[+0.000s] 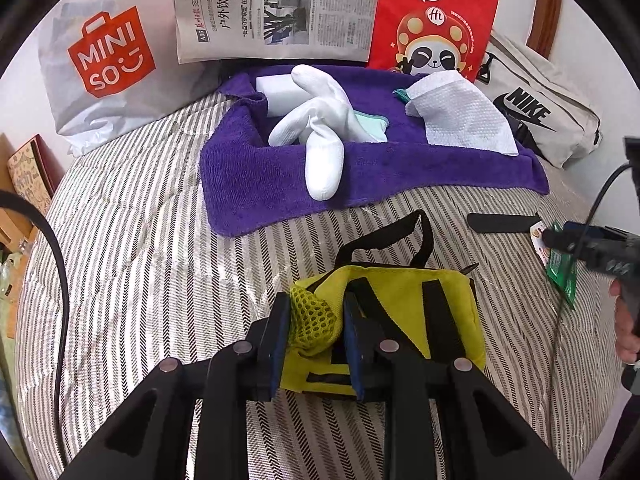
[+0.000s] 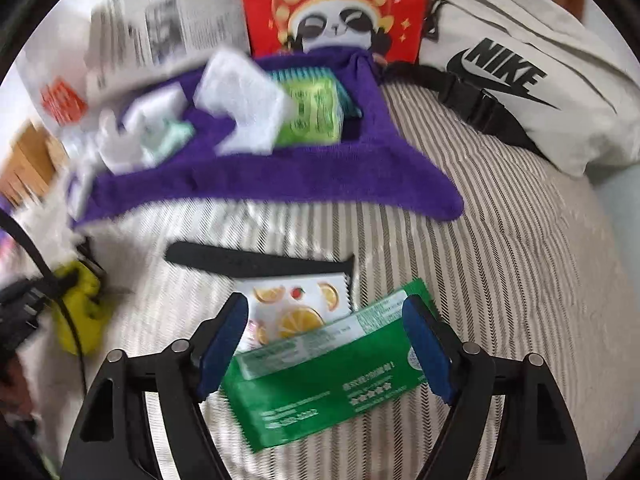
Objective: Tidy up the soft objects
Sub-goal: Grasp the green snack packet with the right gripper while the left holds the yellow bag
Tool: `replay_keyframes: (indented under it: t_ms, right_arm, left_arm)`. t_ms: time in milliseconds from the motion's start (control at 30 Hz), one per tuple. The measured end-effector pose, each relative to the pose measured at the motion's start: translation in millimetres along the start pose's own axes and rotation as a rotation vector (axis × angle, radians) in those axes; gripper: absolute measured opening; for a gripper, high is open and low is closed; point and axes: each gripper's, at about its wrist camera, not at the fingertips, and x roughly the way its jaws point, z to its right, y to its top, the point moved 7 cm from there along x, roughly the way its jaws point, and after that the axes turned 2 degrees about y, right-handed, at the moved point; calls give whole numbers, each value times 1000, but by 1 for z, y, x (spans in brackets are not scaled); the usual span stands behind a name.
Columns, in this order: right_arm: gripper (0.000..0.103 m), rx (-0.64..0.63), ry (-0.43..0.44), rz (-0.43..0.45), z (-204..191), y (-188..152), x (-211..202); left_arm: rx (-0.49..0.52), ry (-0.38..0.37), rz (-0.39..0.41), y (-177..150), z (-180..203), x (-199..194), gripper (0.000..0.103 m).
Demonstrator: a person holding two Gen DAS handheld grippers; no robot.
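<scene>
- Bare striped bedspread (image 1: 132, 264) stretches left of the yellow pouch (image 1: 404, 312); the purple towel (image 1: 260, 184) lies beyond it, apart.
- Left gripper (image 1: 316, 336) pinches the yellow pouch's mesh corner on the bed.
- Right gripper (image 2: 326, 344), jaws spread, straddles a green sachet (image 2: 320, 384) overlapping a fruit-print packet (image 2: 296, 308).
- White socks (image 1: 320, 140) sprawl across the towel's fold.

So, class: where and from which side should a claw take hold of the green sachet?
Grip the green sachet across its narrow width near the middle, coming from above. It lies flat on the striped bedcover, and the open right claw already straddles it.
</scene>
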Motion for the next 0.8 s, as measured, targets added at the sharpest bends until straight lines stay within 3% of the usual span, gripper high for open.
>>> replay_keyframes:
  t_ms: [67, 333, 467, 667, 800]
  right_arm:
    - [77, -43, -60, -34, 1, -6, 7]
    - [77, -68, -128, -67, 32, -38, -16]
    - [77, -17, -151, -84, 56, -45, -25]
    - [77, 76, -66, -92, 61, -47, -19]
    - [76, 73, -83, -64, 63, -46, -12]
  left_arm:
    - [4, 2, 0, 0, 0, 0, 24]
    - [10, 2, 7, -1, 1, 0, 24]
    - [9, 2, 8, 0, 1, -1, 24]
    - [9, 5, 6, 0, 0, -1, 24]
    - [12, 8, 3, -1, 1, -1, 24]
